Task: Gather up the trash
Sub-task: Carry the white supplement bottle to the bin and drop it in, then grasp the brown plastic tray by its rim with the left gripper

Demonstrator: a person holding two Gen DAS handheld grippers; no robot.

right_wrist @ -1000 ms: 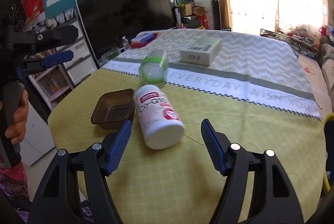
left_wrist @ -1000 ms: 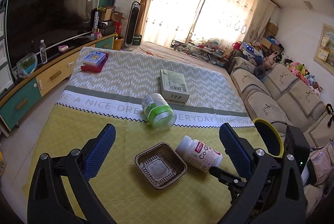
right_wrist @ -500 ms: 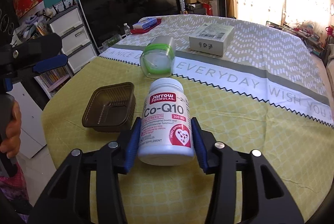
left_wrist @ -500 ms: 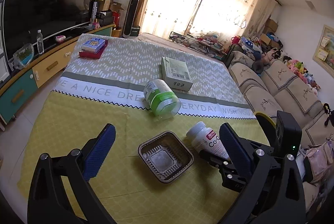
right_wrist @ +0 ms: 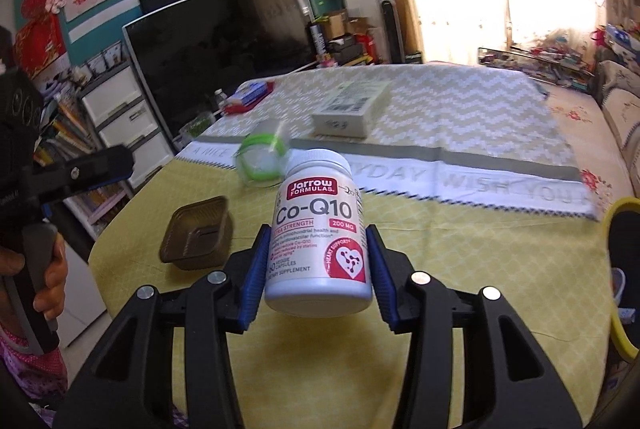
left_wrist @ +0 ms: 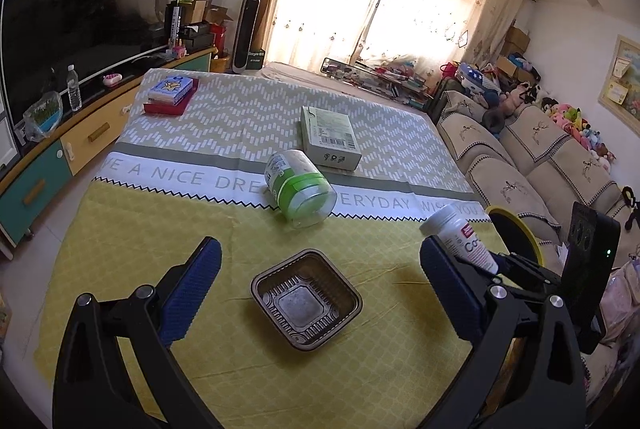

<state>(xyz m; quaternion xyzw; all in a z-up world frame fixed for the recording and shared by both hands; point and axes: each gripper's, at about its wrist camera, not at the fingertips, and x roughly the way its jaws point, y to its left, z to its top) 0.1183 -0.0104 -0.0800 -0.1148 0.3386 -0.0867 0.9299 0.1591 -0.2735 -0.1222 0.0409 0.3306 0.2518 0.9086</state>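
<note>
Right wrist view: right tool [right_wrist: 316, 265] clamped the bottle [right_wrist: 318, 229]; left tool [left_wrist: 320, 293] gaped wide over the tray [left_wrist: 306, 299].

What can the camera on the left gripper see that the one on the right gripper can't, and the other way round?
Only the left view shows the sofa with soft toys and the open left gripper over the brown tray. Only the right view shows the bottle's full label, a hand on a handle, and the drawers. Both show the white bottle clamped in the right gripper, the tray, green-banded jar, flat box and television.
</note>
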